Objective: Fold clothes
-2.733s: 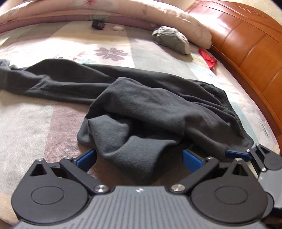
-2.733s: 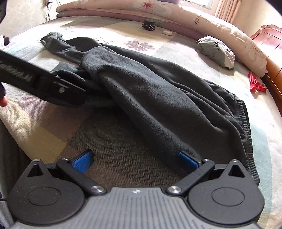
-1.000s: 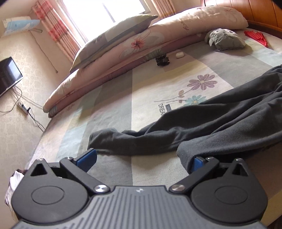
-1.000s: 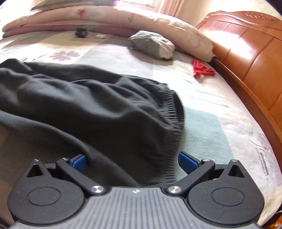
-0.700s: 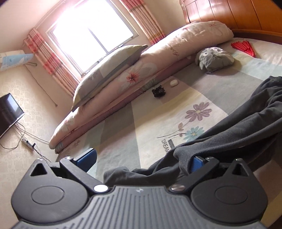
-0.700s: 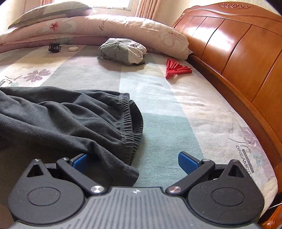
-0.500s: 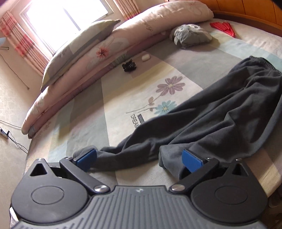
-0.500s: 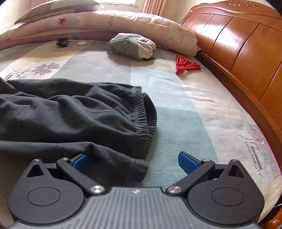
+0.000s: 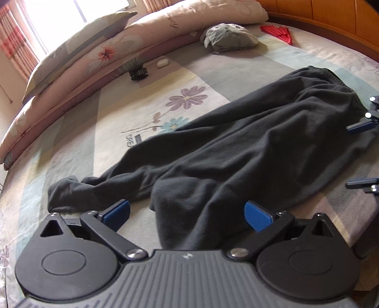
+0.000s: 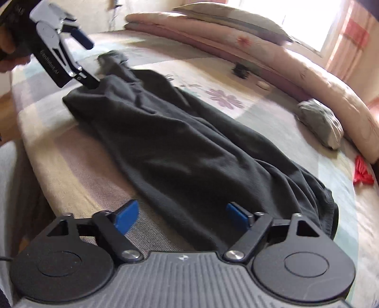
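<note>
Dark grey trousers (image 9: pixel 248 151) lie spread on the patterned bed sheet (image 9: pixel 94 123), with the waistband at the upper right and both leg ends at the lower left. My left gripper (image 9: pixel 187 213) is open low over the near leg's cuff, which lies between its blue pads. At the right edge my right gripper (image 9: pixel 350 156) straddles the waist end. In the right wrist view the trousers (image 10: pixel 177 147) run from the waist at the bottom right toward the far left gripper (image 10: pixel 91 64). The right gripper's (image 10: pixel 182 215) jaws are closing with cloth between them, not pinched.
A grey plush cushion (image 9: pixel 228 38), a red folding fan (image 9: pixel 277 33), a black hair clip (image 9: pixel 138 72) and a small white case (image 9: pixel 163 63) lie near the long floral bolster (image 9: pixel 118 47). A wooden headboard (image 9: pixel 331 14) borders the far side. The bed's near edge drops off below both grippers.
The left view dipped toward the leg ends. The right view rolled and swung from the waistband and headboard to look along the trousers, and its jaws stand narrower than before.
</note>
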